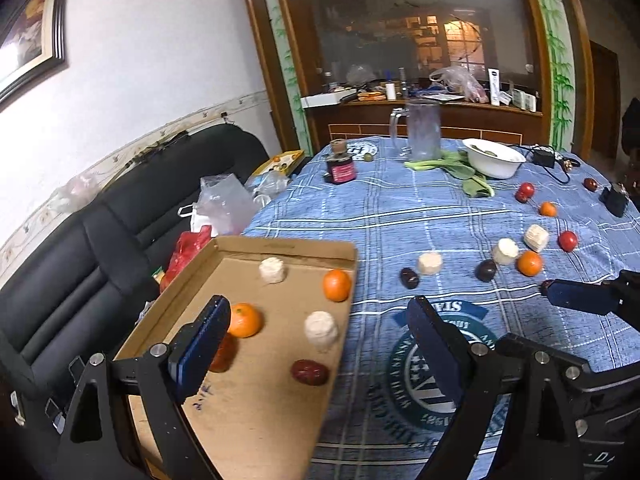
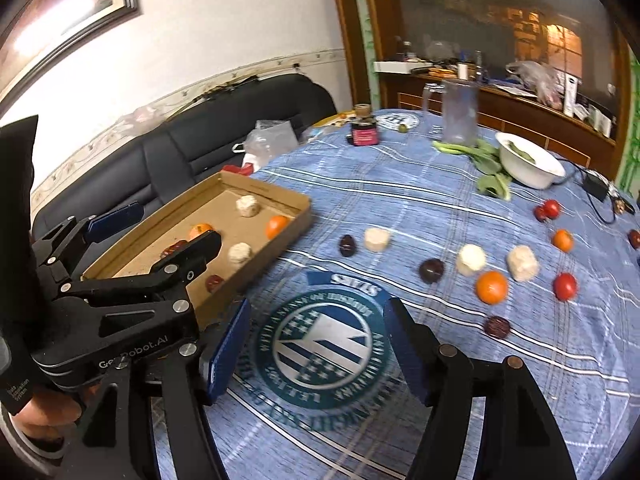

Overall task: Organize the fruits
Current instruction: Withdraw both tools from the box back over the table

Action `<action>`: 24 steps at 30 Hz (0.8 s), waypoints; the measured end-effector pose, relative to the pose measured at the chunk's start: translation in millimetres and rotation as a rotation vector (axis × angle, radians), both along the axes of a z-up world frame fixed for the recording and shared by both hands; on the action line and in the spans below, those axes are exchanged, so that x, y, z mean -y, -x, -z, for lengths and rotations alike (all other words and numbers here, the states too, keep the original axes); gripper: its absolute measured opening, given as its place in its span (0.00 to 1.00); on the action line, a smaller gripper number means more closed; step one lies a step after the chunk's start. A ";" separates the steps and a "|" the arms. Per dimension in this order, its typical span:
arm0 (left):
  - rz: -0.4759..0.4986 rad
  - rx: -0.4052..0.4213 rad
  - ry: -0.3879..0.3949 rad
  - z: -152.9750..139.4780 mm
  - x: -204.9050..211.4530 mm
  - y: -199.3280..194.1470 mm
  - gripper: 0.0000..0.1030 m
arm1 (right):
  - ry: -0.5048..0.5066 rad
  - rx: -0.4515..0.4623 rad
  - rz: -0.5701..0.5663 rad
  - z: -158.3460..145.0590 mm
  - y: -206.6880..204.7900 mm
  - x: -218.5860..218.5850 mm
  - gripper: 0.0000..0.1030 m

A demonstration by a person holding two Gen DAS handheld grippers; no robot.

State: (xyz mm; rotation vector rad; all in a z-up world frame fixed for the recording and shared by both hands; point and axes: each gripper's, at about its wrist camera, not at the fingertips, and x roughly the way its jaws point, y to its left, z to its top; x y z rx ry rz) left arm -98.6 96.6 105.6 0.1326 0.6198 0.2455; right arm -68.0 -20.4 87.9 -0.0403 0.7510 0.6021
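Observation:
A cardboard tray (image 1: 288, 247) (image 2: 264, 186) sits at the table's left edge. It holds two oranges (image 1: 337, 285) (image 1: 245, 320), two pale corn pieces (image 1: 321, 328), a dark red date (image 1: 310, 372) and a reddish fruit half hidden behind my left finger. My left gripper (image 1: 320, 320) (image 2: 160, 224) is open and empty over the tray's right rim. My right gripper (image 2: 316, 336) is open and empty over the cloth's round emblem. Loose on the cloth lie oranges (image 2: 491, 287), corn pieces (image 2: 472, 258), tomatoes (image 2: 565, 286) and dark dates (image 2: 497, 327).
A white bowl (image 2: 528, 164), leafy greens (image 2: 490, 164), a glass mug (image 2: 459, 110) and a dark jar (image 2: 364, 128) stand at the table's far side. A cable and adapter (image 2: 596, 186) lie far right. A black sofa (image 1: 100, 240) with bags stands left of the table.

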 end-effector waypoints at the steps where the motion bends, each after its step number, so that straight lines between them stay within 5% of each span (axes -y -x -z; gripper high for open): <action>1: 0.008 -0.003 0.002 0.3 3.7 -1.1 0.87 | 0.000 0.000 0.007 0.1 0.0 4.5 0.71; 7: 0.054 -0.031 0.034 5.0 20.7 -9.5 0.87 | -0.012 -0.007 0.056 2.5 -1.5 34.4 0.72; 17: 0.206 -0.195 0.263 28.1 19.4 -42.1 0.87 | 0.017 -0.042 0.142 25.3 -23.0 83.2 0.72; 24: 0.219 -0.260 0.297 43.4 19.7 -65.1 0.87 | 0.028 -0.062 0.183 39.4 -47.8 108.5 0.72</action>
